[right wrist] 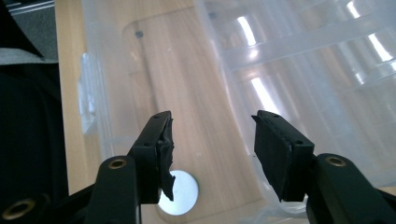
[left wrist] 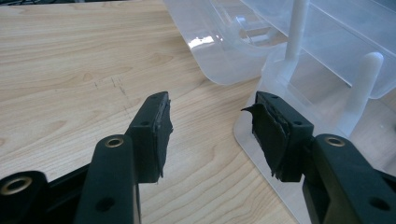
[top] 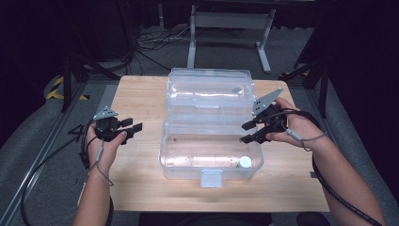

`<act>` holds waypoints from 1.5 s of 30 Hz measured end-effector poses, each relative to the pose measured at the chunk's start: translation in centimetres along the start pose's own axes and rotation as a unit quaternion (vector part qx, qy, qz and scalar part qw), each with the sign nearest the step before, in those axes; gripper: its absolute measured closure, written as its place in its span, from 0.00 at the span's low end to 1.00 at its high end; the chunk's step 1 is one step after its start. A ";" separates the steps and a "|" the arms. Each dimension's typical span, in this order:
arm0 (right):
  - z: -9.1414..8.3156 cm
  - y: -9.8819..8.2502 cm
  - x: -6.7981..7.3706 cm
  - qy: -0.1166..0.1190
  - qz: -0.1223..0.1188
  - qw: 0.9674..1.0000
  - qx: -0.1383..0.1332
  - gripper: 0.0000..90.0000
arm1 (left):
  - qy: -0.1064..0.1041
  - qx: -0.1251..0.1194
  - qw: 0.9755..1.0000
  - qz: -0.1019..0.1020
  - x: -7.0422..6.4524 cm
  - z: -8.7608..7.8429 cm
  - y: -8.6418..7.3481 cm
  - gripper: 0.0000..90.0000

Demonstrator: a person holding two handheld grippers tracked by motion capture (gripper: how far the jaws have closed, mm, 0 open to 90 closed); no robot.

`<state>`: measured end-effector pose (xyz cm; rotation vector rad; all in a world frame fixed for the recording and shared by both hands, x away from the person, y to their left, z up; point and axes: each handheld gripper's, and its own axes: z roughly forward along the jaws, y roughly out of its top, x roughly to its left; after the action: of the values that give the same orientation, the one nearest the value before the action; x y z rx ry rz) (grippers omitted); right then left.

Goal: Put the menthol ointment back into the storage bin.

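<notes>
A clear plastic box (top: 164,155) stands open mid-table, its lid (top: 209,89) laid back behind it. A small white round disc (top: 244,162) lies in the box's front right corner. My right gripper (top: 245,132) hangs open above the box's right end, its jaws pointing left and holding nothing. In the right gripper view, the open right gripper (right wrist: 212,135) looks down into the box, with the disc (right wrist: 183,192) just below its left jaw. My left gripper (top: 136,127) is open over bare wood left of the box. In its own view, the left gripper (left wrist: 210,126) faces the box's near corner (left wrist: 254,144).
The wooden table (top: 141,94) has bare room left and right of the box. A small latch (top: 211,178) juts from the box's front wall. Beyond the table's far edge are cables and a metal stand (top: 230,28) on the floor.
</notes>
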<state>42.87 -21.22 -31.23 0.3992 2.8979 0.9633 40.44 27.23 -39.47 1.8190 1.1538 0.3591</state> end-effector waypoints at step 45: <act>-0.8 5.4 -4.6 -0.051 0.036 0.993 -0.105 0.55 | -0.013 -0.005 1.000 0.008 -1.4 -0.9 0.0 0.53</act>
<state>48.41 -18.74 -27.46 0.5232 2.6740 1.2058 39.14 26.59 -38.70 1.8196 1.1192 0.3497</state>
